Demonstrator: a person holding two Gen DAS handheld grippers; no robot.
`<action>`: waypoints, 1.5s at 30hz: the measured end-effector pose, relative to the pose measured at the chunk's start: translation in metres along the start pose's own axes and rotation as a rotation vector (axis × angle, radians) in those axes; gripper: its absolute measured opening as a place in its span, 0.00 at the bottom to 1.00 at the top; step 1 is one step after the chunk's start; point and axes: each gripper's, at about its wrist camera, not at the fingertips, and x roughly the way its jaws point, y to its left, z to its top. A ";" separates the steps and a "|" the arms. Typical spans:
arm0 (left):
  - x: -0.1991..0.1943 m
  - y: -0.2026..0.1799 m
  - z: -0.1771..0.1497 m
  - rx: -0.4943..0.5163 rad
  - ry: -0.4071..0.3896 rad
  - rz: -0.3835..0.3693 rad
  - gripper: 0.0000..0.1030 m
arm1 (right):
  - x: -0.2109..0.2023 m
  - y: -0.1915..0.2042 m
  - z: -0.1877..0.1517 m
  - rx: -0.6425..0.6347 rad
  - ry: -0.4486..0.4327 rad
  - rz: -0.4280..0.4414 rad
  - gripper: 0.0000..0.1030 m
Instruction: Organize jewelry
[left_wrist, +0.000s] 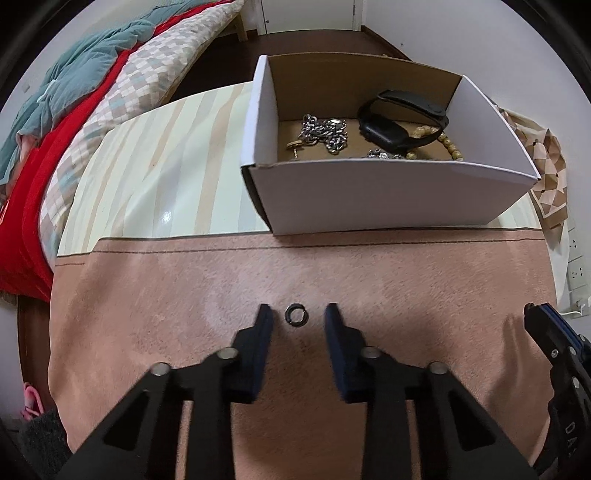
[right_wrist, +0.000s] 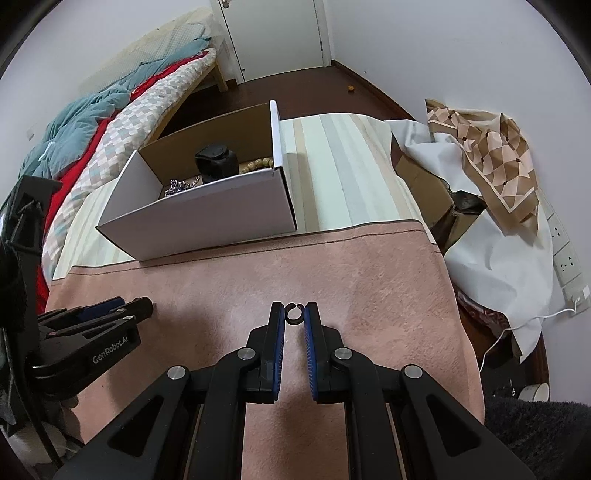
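With the right tongs (right_wrist: 295, 314) pinching one small dark hoop earring (right_wrist: 294, 314) and the left tongs (left_wrist: 298, 314) spread open around another small dark ring (left_wrist: 294, 313) on the pink suede mat (left_wrist: 406, 280), close squarely, then lift clear into the white cardboard box (left_wrist: 388, 192).

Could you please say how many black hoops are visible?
2 hoops: one on the mat within the open left claw, one pinched by the right claw; box may hide more.

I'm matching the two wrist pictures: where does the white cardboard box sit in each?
Left wrist view: the white cardboard box fills the upper centre-right, beyond the pink mat.
Right wrist view: the white cardboard box sits upper left of centre.
Shared landmark: the black smartwatch lies inside the box in both views.
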 end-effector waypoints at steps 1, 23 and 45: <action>0.000 -0.001 0.001 0.003 -0.002 -0.001 0.18 | 0.000 0.000 0.000 0.000 0.000 0.000 0.11; -0.032 0.009 -0.003 0.008 -0.065 -0.016 0.10 | 0.019 0.007 0.010 -0.005 0.097 0.103 0.13; -0.037 0.023 -0.003 -0.019 -0.064 -0.024 0.10 | 0.006 0.013 0.012 -0.028 0.045 0.067 0.01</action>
